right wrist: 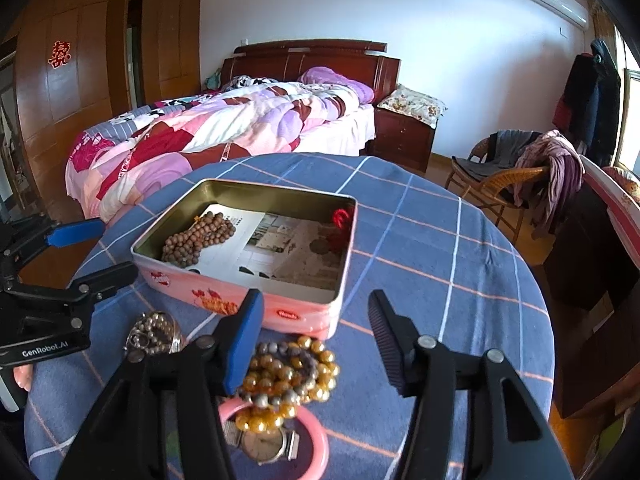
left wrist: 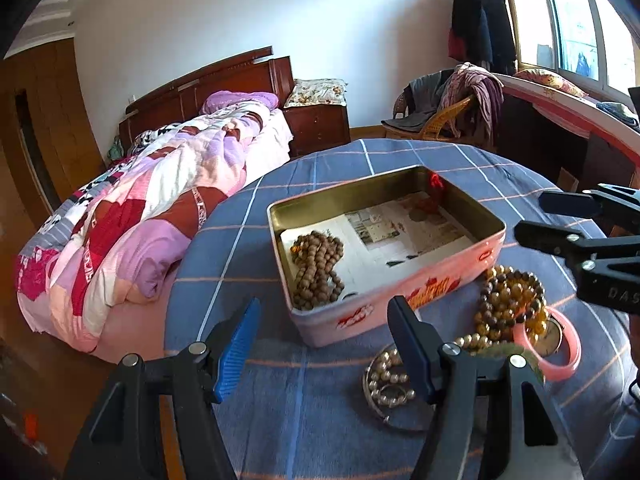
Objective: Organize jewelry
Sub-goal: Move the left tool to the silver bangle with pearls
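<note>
A pink tin box stands open on the blue checked tablecloth. Inside lie brown wooden beads, a red item in the far corner, and a paper lining. In front of the tin lie amber beads, a pink bangle, a wristwatch, and pearl-like beads with a metal ring. My left gripper is open and empty, near the tin's front. My right gripper is open and empty above the amber beads.
The round table has its edge close on the left and right. A bed with a patchwork quilt stands beyond it. A wicker chair with clothes and a desk stand at the right.
</note>
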A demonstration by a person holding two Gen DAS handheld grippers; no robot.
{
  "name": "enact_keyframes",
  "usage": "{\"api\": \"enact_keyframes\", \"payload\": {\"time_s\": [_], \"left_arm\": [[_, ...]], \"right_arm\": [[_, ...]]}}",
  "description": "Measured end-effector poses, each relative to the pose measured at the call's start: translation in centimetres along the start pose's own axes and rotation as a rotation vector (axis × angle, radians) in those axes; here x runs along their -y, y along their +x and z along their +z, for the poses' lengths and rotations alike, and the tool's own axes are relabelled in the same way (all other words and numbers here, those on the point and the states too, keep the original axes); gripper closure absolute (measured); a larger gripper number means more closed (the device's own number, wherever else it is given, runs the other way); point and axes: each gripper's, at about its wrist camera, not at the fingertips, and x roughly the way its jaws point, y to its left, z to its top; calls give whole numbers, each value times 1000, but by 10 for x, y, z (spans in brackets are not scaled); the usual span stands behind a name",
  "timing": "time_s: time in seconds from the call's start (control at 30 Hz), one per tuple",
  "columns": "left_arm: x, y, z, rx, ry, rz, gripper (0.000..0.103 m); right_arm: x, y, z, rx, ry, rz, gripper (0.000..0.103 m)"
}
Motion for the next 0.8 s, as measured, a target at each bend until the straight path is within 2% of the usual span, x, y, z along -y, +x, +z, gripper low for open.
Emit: {"api": "enact_keyframes", "payload": {"time_s": [0.3,0.47,0.8], "left_arm": [[-11,3,-23,-58,-55,7,37],[5,4,-30,-70,-20,-22,37],[25,7,-45,-145,35,-32,37]], "right_arm": [[3,-4,-26,-28,21,-17,42],[5,-1,-33,-42,24,-20,42],[5,-3,-34,-35,32,-25,37]]}}
